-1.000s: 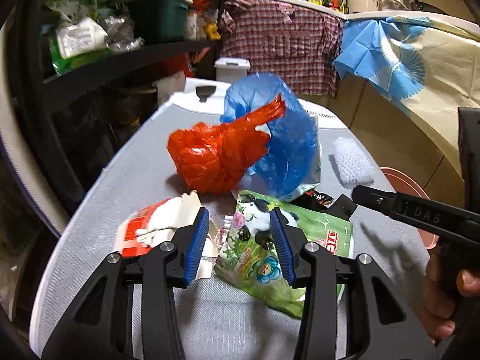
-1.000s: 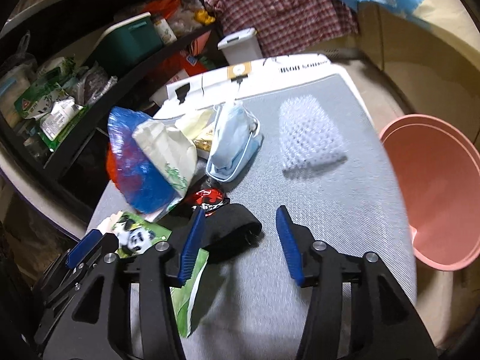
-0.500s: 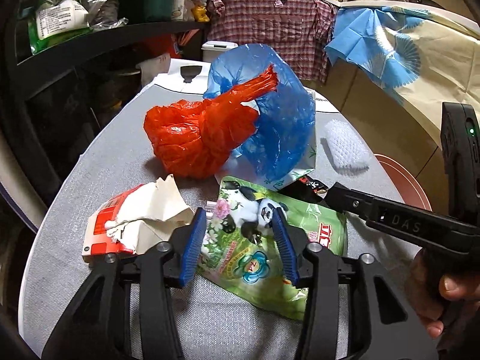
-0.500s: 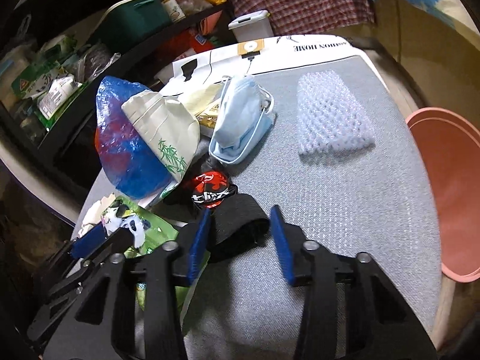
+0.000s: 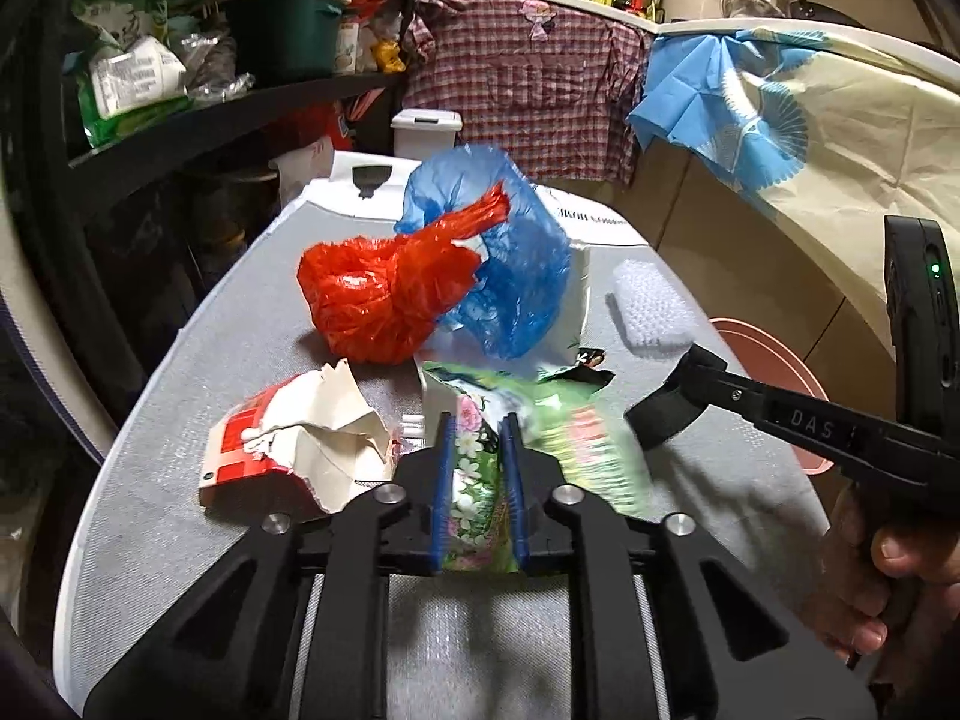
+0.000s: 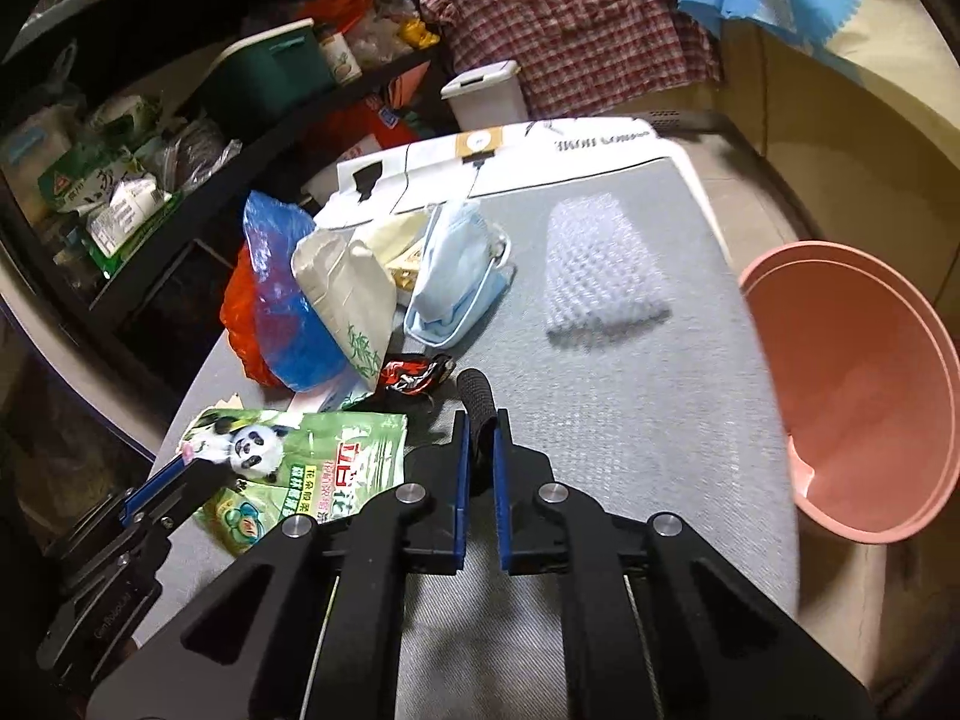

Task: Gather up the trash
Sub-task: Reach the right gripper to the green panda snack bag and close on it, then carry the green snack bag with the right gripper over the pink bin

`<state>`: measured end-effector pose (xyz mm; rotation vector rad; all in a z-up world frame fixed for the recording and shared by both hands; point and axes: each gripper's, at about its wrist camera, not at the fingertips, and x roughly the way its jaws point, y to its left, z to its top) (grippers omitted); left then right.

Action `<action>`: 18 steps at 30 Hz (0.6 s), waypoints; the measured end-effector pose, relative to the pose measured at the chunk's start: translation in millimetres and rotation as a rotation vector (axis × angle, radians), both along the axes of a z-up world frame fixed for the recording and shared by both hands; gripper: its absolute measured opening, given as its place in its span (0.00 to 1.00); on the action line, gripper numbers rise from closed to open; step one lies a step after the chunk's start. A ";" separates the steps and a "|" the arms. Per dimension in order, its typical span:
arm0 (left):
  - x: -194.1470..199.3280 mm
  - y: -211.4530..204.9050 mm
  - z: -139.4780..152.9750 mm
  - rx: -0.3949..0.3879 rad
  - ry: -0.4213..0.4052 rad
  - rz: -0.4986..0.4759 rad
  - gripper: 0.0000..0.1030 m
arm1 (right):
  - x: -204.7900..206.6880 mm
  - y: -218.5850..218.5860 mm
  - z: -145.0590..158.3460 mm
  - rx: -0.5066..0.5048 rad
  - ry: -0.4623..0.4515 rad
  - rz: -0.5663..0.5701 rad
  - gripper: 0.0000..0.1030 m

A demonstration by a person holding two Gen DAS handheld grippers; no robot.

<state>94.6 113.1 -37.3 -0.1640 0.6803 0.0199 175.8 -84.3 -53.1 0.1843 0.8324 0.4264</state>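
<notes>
Left gripper (image 5: 478, 474): clamped on green panda pouch (image 5: 480, 480), pouch lifted at its near edge.
Right gripper (image 6: 478, 468): closed on black strap (image 6: 477, 402).
Pink basin (image 6: 852, 396): off table's right edge, nearer the right gripper.

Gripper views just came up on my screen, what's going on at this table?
Trash pickup is under way. The left hand-held gripper is shut on the green panda packet, and the right hand-held gripper is shut on a black strap. The red bag, blue bag, face mask and torn carton lie on the table, beside the pink bin.
</notes>
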 end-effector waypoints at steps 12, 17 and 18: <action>-26.1 -10.7 25.1 0.026 -0.067 -0.004 0.11 | -31.5 -19.4 27.9 -0.015 -0.071 -0.027 0.07; -34.9 -14.4 30.1 0.024 -0.080 -0.004 0.11 | -44.8 -27.4 40.8 -0.031 -0.107 -0.045 0.07; -36.9 -16.4 31.5 0.027 -0.084 -0.004 0.11 | -48.4 -29.4 44.4 -0.036 -0.117 -0.049 0.07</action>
